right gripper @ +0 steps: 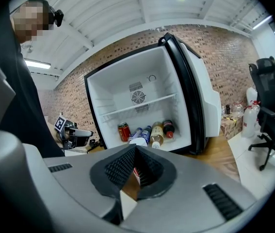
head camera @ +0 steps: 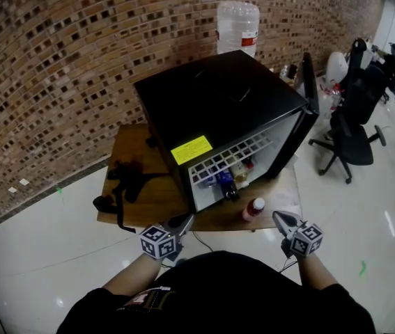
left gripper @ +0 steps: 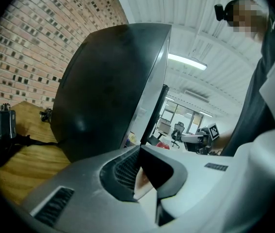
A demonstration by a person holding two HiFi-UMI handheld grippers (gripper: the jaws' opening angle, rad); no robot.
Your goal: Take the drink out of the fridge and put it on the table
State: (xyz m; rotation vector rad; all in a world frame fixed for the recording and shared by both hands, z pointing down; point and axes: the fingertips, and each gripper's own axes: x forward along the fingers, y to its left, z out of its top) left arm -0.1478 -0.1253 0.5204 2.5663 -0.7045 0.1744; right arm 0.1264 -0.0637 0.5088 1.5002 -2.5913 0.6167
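Observation:
A black mini fridge (head camera: pixel 218 110) stands on a wooden table (head camera: pixel 138 152) with its door (head camera: pixel 308 110) swung open to the right. Several drinks lie on its floor: a red can (right gripper: pixel 123 131) and bottles (right gripper: pixel 157 134). One small bottle with red on it (head camera: pixel 253 208) stands on the table in front of the fridge. My left gripper (head camera: pixel 183 223) hovers at the table's near edge, shut and empty. My right gripper (head camera: pixel 284 220) is just right of the small bottle, also shut and empty. In the gripper views the left gripper (left gripper: pixel 139 149) and right gripper (right gripper: pixel 135 149) show closed tips.
Black camera gear with straps (head camera: pixel 124 179) lies on the table left of the fridge. A large water jug (head camera: pixel 238 25) stands behind the fridge by the brick wall. Office chairs (head camera: pixel 350 134) stand to the right on the glossy floor.

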